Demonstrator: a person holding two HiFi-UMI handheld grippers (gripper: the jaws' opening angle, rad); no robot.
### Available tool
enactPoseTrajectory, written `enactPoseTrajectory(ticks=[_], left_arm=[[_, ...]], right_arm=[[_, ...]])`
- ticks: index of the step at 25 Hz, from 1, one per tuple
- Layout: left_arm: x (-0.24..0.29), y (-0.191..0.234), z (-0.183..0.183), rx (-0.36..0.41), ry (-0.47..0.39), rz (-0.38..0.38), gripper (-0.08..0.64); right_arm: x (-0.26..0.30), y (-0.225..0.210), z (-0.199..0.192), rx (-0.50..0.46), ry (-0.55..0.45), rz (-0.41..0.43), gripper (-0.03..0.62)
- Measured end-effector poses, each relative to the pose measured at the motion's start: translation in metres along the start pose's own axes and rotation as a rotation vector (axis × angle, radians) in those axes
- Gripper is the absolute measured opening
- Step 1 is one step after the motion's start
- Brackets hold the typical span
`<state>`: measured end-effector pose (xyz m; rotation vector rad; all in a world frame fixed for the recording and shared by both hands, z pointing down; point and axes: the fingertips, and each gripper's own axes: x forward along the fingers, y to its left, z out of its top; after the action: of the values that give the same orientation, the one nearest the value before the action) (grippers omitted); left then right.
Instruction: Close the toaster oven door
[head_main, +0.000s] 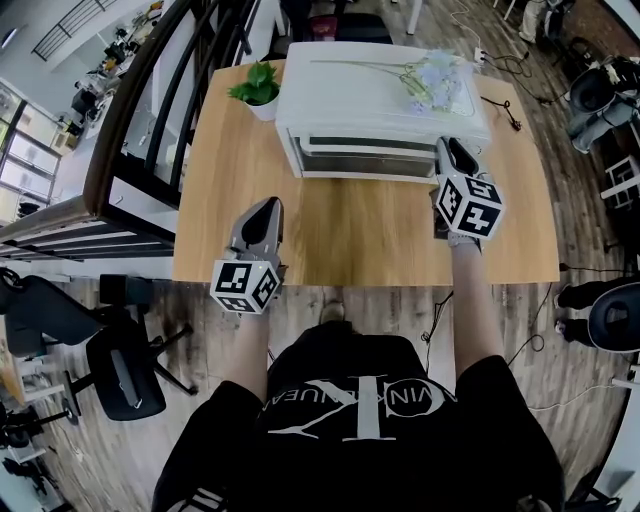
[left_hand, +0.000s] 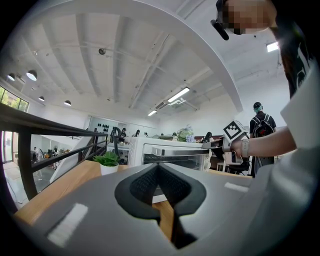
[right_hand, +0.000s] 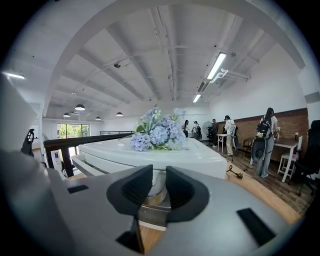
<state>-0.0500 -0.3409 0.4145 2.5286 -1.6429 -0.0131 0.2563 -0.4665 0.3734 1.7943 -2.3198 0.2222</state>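
Wooden table (head_main: 350, 240) lies bare before me, with the toaster oven (head_main: 380, 100) at its far edge, door (head_main: 365, 160) upright. My right gripper (head_main: 455, 150) is at the oven's front right corner, jaws slightly parted and pinching nothing. My left gripper (head_main: 268, 205) is closed and empty, over the near edge.

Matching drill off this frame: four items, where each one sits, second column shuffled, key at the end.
Items
1. potted plant
2. flowers
3. black cable
4. left gripper

Places
A. lying on top of the toaster oven
B. on the table, right of the oven
C. over the table's near left part
D. on the table, beside the oven's left side

Pairs: 1-D, 2-A, 3-B, 4-C
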Motion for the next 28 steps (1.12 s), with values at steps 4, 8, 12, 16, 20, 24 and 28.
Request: enactPoseTrajectory(ticks=[4, 8, 12, 16, 20, 24, 28], left_arm=[[-0.002, 0.004, -0.001, 0.001, -0.002, 0.011, 0.012], [-0.005, 0.005, 0.001, 0.002, -0.003, 0.014, 0.011], [-0.008, 0.006, 0.001, 0.003, -0.005, 0.017, 0.011], [-0.008, 0.005, 0.001, 0.003, -0.006, 0.014, 0.012], [-0.009, 0.001, 0.001, 0.001, -0.007, 0.008, 0.011], [-0.009, -0.002, -0.001, 0.002, -0.006, 0.000, 0.011], [-0.009, -0.008, -0.002, 0.002, -0.007, -0.013, 0.012]], right_arm=[[0.001, -0.001, 0.000, -0.004, -0.017, -0.008, 0.091], [0.001, 0.001, 0.002, -0.025, -0.047, -0.010, 0.091], [-0.003, 0.005, 0.002, -0.044, -0.062, 0.004, 0.092], [-0.007, 0.011, 0.005, -0.054, -0.071, 0.020, 0.092], [-0.013, 0.012, 0.007, -0.057, -0.080, 0.030, 0.091], [-0.021, 0.013, 0.006, -0.056, -0.089, 0.041, 0.091], [-0.031, 0.013, 0.005, -0.058, -0.092, 0.050, 0.076]])
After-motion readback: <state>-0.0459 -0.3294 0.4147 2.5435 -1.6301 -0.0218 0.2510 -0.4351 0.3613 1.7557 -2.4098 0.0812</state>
